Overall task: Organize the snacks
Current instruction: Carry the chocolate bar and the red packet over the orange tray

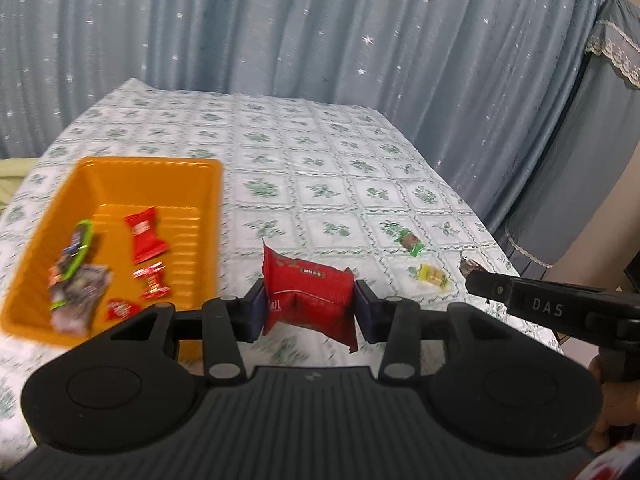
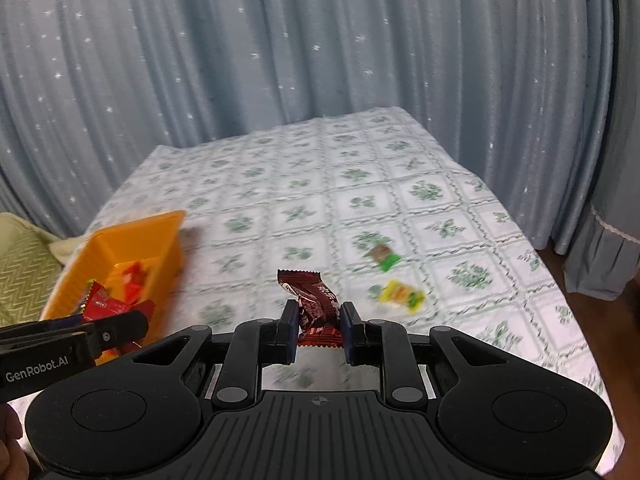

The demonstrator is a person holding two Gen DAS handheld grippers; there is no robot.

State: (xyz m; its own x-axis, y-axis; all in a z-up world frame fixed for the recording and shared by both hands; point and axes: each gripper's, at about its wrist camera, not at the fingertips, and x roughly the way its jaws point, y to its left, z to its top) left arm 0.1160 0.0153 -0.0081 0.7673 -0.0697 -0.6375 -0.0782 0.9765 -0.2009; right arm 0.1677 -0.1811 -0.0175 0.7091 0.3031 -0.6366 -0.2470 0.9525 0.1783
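My left gripper (image 1: pixel 309 307) is shut on a red snack packet (image 1: pixel 308 294), held above the table just right of the orange tray (image 1: pixel 120 168). The tray holds several wrappers, among them a red packet (image 1: pixel 144 235) and dark packets (image 1: pixel 78 284). My right gripper (image 2: pixel 319 330) is shut on a dark brown chocolate bar (image 2: pixel 314 304), also lifted off the cloth. In the left wrist view the right gripper (image 1: pixel 474 278) enters from the right with the brown bar (image 1: pixel 469 266) at its tip. A green-ended candy (image 2: pixel 382 256) and a yellow candy (image 2: pixel 402 294) lie on the tablecloth.
A table with a green floral checked cloth (image 1: pixel 320 160) stands before a blue starred curtain (image 1: pixel 320 20). The table's right edge (image 2: pixel 560 300) drops to a dark floor. A cloth-draped piece of furniture (image 1: pixel 592 160) stands at the right. A pale green cushion (image 2: pixel 24 272) lies left of the tray.
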